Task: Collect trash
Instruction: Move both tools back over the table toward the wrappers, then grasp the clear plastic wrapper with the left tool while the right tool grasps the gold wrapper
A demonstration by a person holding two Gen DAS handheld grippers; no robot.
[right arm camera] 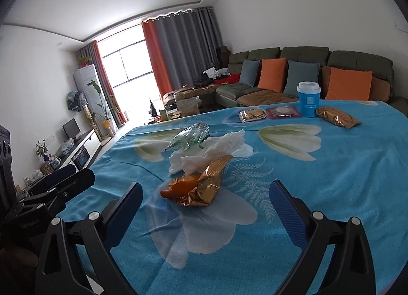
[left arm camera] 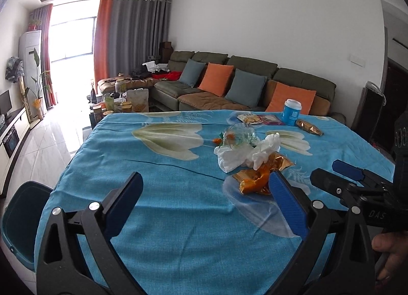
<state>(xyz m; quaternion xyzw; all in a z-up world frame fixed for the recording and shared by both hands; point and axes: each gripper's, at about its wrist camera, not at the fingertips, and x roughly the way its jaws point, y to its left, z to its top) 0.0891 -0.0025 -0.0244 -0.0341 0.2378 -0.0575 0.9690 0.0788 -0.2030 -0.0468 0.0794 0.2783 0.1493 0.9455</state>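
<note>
A heap of trash lies mid-table on the blue flowered cloth (left arm camera: pixel 158 193): a torn gold wrapper with orange peel (left arm camera: pixel 257 180) (right arm camera: pixel 201 187), crumpled white tissue (left arm camera: pixel 244 154) (right arm camera: pixel 216 149) and a clear plastic bag (left arm camera: pixel 238 135) (right arm camera: pixel 190 136). My left gripper (left arm camera: pixel 206 185) is open and empty, above the cloth just left of the gold wrapper. My right gripper (right arm camera: pixel 206 193) is open and empty, with the gold wrapper just ahead between its fingers; it also shows in the left wrist view (left arm camera: pixel 339 172).
A blue cup with a white lid (right arm camera: pixel 308 99), a gold packet (right arm camera: pixel 336 116), a biscuit packet (right arm camera: pixel 251 113) and a red packet (right arm camera: pixel 281 111) lie at the table's far side. A teal bin (left arm camera: pixel 23 221) stands by the table's left edge. A sofa (left arm camera: pixel 242 90) stands behind.
</note>
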